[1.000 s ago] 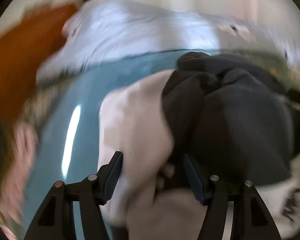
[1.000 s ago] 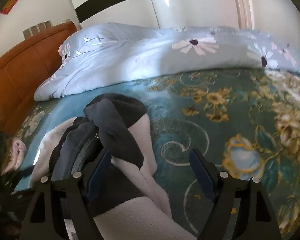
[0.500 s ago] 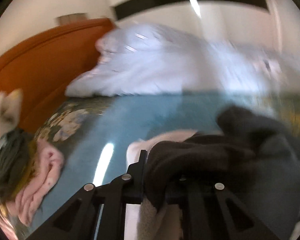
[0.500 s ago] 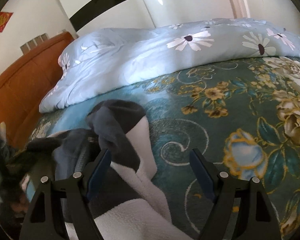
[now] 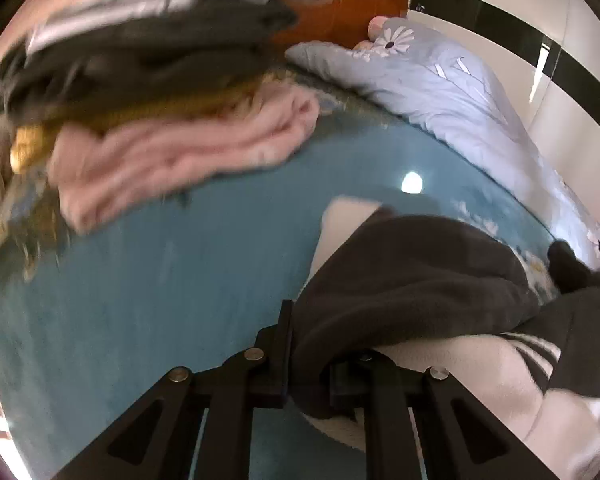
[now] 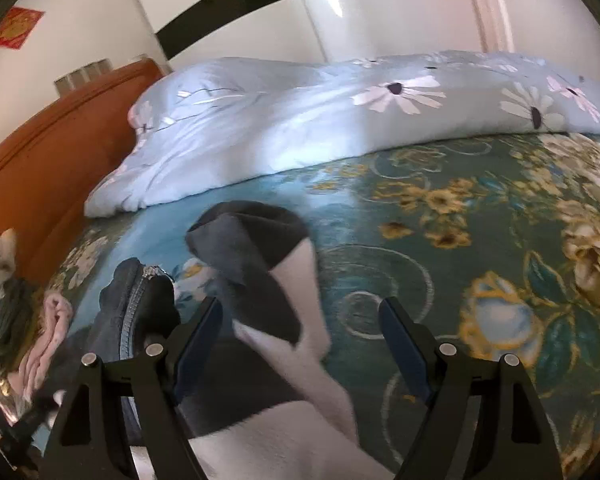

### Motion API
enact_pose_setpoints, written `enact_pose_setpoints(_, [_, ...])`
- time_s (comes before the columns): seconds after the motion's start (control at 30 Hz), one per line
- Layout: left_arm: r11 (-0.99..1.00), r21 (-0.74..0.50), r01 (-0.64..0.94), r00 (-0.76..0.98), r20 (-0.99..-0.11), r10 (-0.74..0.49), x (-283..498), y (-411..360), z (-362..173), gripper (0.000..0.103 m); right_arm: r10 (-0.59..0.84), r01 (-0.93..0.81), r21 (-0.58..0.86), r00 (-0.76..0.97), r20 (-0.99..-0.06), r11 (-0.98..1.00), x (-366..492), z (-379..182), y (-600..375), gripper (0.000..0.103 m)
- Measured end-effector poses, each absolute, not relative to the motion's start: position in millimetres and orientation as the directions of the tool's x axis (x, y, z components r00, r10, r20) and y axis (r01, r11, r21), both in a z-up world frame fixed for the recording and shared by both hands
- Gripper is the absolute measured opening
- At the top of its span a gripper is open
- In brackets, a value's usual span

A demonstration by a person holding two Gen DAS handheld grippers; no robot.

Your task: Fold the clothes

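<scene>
With a stack of folded clothes (image 5: 160, 92) already lying ahead and left of it on the bed (image 5: 180, 280), the left gripper (image 5: 308, 364) was clamped on the dark-and-cream fleece jacket (image 5: 412, 276), barely begun and still rumpled beneath the wide, empty right gripper (image 6: 300, 344).

Pinched between the left gripper's (image 5: 308, 364) matt black plastic fingers (image 5: 282, 352) is the dark, fuzzy fleece of a jacket (image 5: 412, 280) with a cream pile lining. Beyond them the bedspread (image 5: 172, 288) is smooth teal cloth with a slight sheen. Left of the right gripper's (image 6: 300, 344) fingers, a metal zipper (image 6: 134, 300) glints; far beyond stands a polished wooden headboard (image 6: 40, 160).
</scene>
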State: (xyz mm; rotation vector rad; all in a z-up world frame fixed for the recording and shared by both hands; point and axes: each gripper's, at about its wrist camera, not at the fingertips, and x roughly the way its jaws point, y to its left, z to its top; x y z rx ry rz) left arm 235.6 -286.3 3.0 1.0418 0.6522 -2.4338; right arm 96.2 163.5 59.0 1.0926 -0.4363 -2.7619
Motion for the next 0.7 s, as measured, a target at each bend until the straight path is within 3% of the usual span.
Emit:
enact_pose_setpoints(0.07, [-0.749,-0.351,0.563,-0.640,-0.758,-0.126,239.6,-291.7,-1.8,0.015,-0.254,0.058,0.312,-0.728,-0.636,-0.948,96.0,57.7,155.2,0.081])
enact_pose_setpoints(0.13, [-0.724,-0.382,0.574,-0.647,-0.754,-0.115,240.2,-290.6,2.1,0.015,-0.262,0.091,0.288,-0.721,-0.641,-0.953,96.3,57.1,143.5,0.095])
enact_pose_setpoints(0.2, [-0.690,-0.410,0.596,-0.661,-0.739,-0.131,243.9,-289.7,2.8,0.015,-0.254,0.112,0.253,-0.718,-0.648,-0.961,96.3,61.3,132.1,0.100])
enact_pose_setpoints(0.33, [-0.609,-0.489,0.625,-0.678,-0.726,-0.113,244.5,-290.9,-14.6,0.016,-0.274,0.212,0.176,-0.679,-0.681,-0.961,82.0,81.8,107.5,0.100])
enact_pose_setpoints(0.53, [-0.653,-0.496,0.572,-0.708,-0.701,-0.088,237.5,-295.2,-10.9,0.016,-0.061,0.327,-0.166,-0.583,-0.810,-0.930,31.3,90.4,75.7,0.100])
enact_pose_setpoints(0.63, [-0.649,-0.508,0.565,-0.712,-0.698,-0.073,237.0,-296.4,-11.8,0.016,-0.051,0.387,-0.162,-0.486,-0.873,-0.908,11.6,68.7,59.1,0.100])
enact_pose_setpoints(0.7, [-0.649,-0.517,0.557,-0.715,-0.697,-0.058,237.8,-296.7,-12.7,0.016,0.032,0.382,-0.251,-0.495,-0.868,-0.889,1.0,55.8,49.6,0.100])
